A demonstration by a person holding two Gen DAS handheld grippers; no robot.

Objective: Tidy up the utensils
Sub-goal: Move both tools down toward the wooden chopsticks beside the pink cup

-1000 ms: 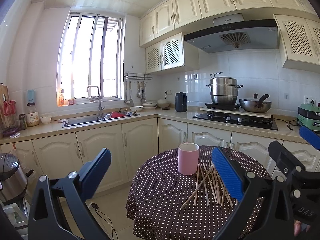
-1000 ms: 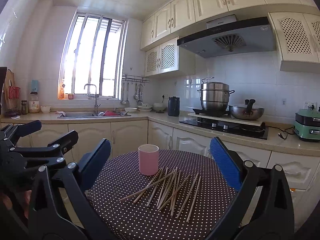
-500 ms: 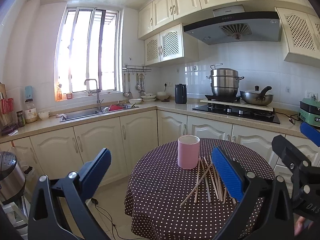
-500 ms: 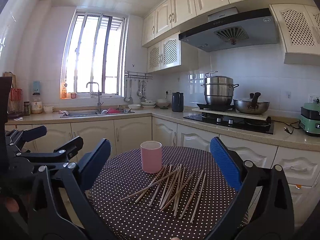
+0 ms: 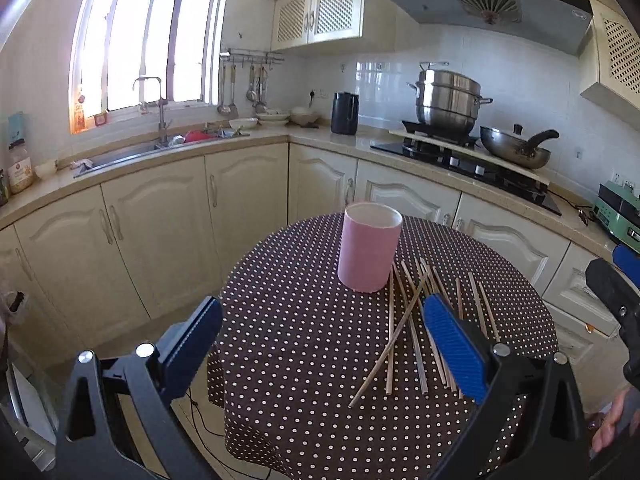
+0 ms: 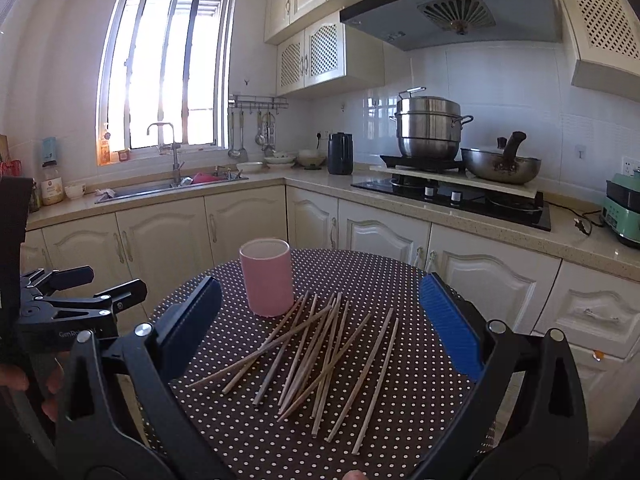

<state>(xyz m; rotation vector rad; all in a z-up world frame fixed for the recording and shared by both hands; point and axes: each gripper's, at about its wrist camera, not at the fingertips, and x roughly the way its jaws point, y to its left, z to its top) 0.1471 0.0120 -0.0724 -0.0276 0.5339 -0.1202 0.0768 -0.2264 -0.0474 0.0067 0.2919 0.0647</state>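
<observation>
Chopsticks (image 6: 316, 356) lie loose on the dotted surface (image 6: 248, 432), fanned right between the right tongs (image 6: 320, 320), pink cup (image 6: 267, 277) just past them toward the left pad. Left view catches the chopsticks (image 5: 416, 320) only partly, under its right pad, cup (image 5: 369, 247) ahead of the left tongs (image 5: 320, 344). Both tongs wide, holding nothing, hovering level above the surface edge.

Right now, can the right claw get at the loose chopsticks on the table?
Probably yes: the right claw is open and empty, the chopsticks lie uncovered directly ahead, and the pink cup stands behind them, out of the way.
</observation>
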